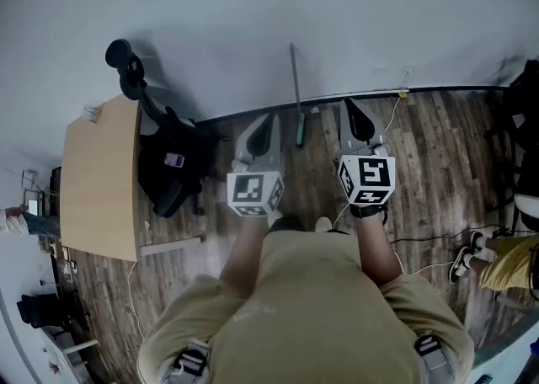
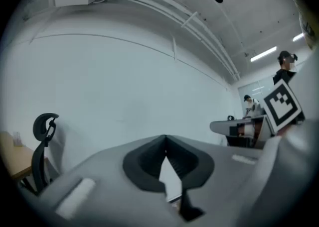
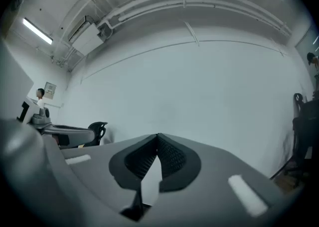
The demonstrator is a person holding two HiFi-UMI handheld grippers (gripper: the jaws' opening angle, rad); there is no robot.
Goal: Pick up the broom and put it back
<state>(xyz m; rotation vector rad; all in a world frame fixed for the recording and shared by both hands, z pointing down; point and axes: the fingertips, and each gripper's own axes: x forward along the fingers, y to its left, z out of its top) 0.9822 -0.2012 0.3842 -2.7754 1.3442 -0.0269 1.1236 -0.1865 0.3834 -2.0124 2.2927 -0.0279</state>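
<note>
The broom (image 1: 296, 96) is a thin green pole that stands upright against the white wall, its foot on the wood floor by the dark baseboard. It rises between my two grippers in the head view; neither touches it. My left gripper (image 1: 268, 120) points level at the wall just left of the pole, its jaws shut tip to tip with nothing between them (image 2: 165, 139). My right gripper (image 1: 350, 106) points at the wall just right of the pole, also shut and empty (image 3: 157, 137). Neither gripper view shows the broom.
A light wooden desk (image 1: 101, 180) and a black office chair (image 1: 164, 159) with a bag stand to the left. A cable (image 1: 394, 113) runs along the floor at the right, where another person's shoes (image 1: 468, 261) show. People stand far off in both gripper views.
</note>
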